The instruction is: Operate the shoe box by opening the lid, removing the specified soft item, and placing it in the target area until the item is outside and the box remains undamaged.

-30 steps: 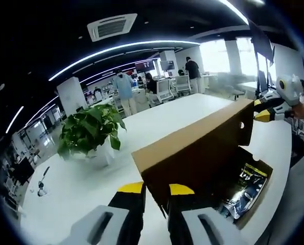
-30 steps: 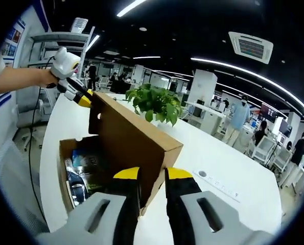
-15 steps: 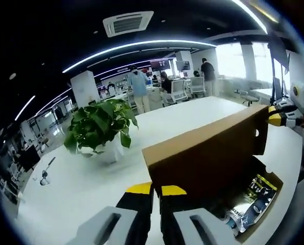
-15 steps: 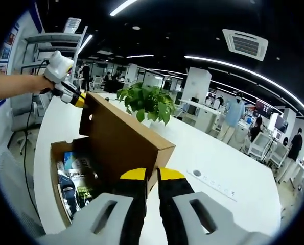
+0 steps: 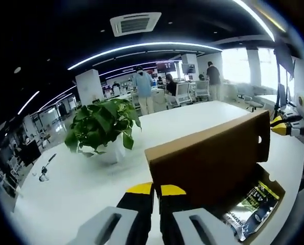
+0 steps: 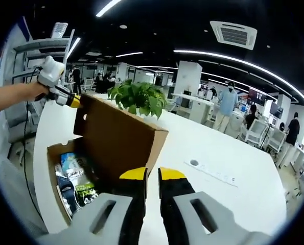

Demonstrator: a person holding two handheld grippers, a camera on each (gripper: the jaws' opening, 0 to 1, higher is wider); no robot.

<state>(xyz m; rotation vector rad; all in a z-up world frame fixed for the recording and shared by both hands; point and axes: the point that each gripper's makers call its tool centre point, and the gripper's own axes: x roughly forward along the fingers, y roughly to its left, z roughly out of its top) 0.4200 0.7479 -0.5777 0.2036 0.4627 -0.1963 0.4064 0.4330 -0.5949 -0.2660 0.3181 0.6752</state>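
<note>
Cardboard lid (image 6: 118, 140) stood raised, each narrow claw (left (image 5: 156, 190), right (image 6: 152, 175)) pinching a corner; packaged item (image 6: 74, 179) at nine o'clock remained inside the box (image 6: 53, 153).

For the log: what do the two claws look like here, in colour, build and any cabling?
Both match. The left claw and right claw have black jaws with yellow tips, rising from pale grey moulded housings. In the right gripper view the left claw shows a white-grey body behind its yellow tip. A dark cable hangs below the bare arm holding it; no sleeve is visible there.
</note>
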